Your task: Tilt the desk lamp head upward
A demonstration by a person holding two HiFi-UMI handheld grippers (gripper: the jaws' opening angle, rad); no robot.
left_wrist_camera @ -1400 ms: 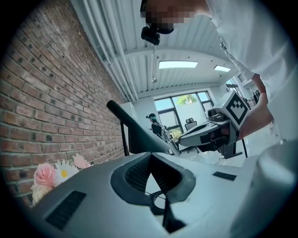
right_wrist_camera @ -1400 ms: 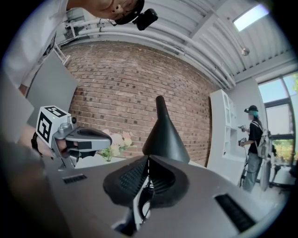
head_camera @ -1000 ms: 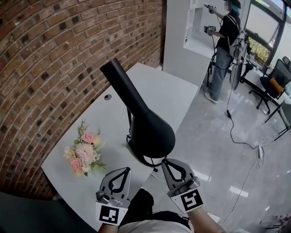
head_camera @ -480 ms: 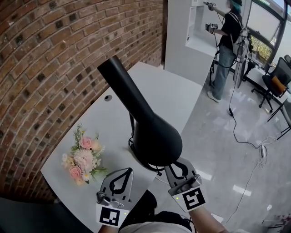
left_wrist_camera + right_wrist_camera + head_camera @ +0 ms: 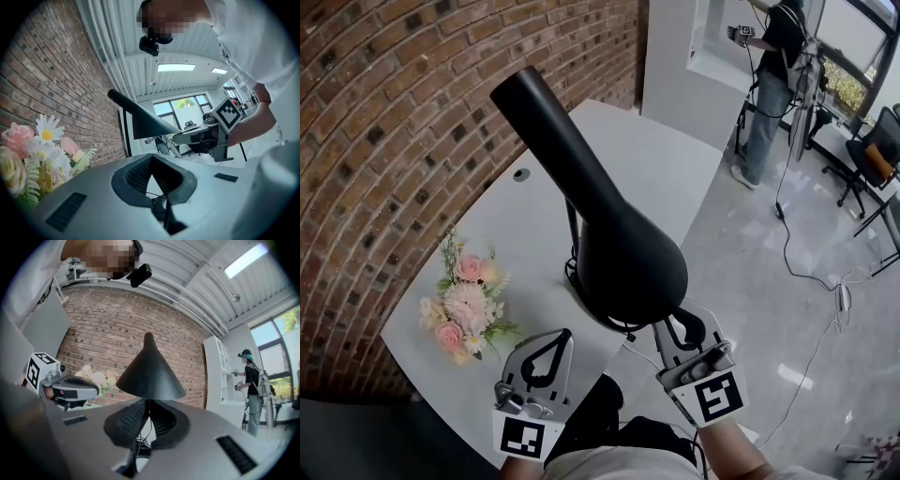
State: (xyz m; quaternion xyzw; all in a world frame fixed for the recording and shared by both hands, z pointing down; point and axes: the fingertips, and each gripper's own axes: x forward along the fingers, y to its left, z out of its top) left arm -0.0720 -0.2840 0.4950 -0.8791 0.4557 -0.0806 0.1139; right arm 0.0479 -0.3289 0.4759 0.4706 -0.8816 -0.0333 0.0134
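A black desk lamp stands on the white desk (image 5: 652, 183). Its cone-shaped head (image 5: 628, 267) faces down towards me and its neck runs up and to the left. My right gripper (image 5: 667, 324) is shut and empty, its tips right at the lower rim of the lamp head and partly hidden by it. In the right gripper view the lamp head (image 5: 150, 373) hangs just above the closed jaws (image 5: 148, 402). My left gripper (image 5: 561, 336) is shut and empty too, lower left of the lamp head and apart from it. The left gripper view shows the lamp (image 5: 145, 124) beyond its jaws (image 5: 151, 158).
A bunch of pink and white flowers (image 5: 461, 305) lies on the desk to the left, near the brick wall (image 5: 384, 141). A white shelf unit (image 5: 680, 56) stands behind the desk. Farther right are a person (image 5: 773, 56), an office chair (image 5: 874, 159) and a floor cable (image 5: 797, 272).
My right gripper has moved forward and up to the lamp head's lower rim. The lamp head looms larger and closer in the head view. The left gripper has barely moved.
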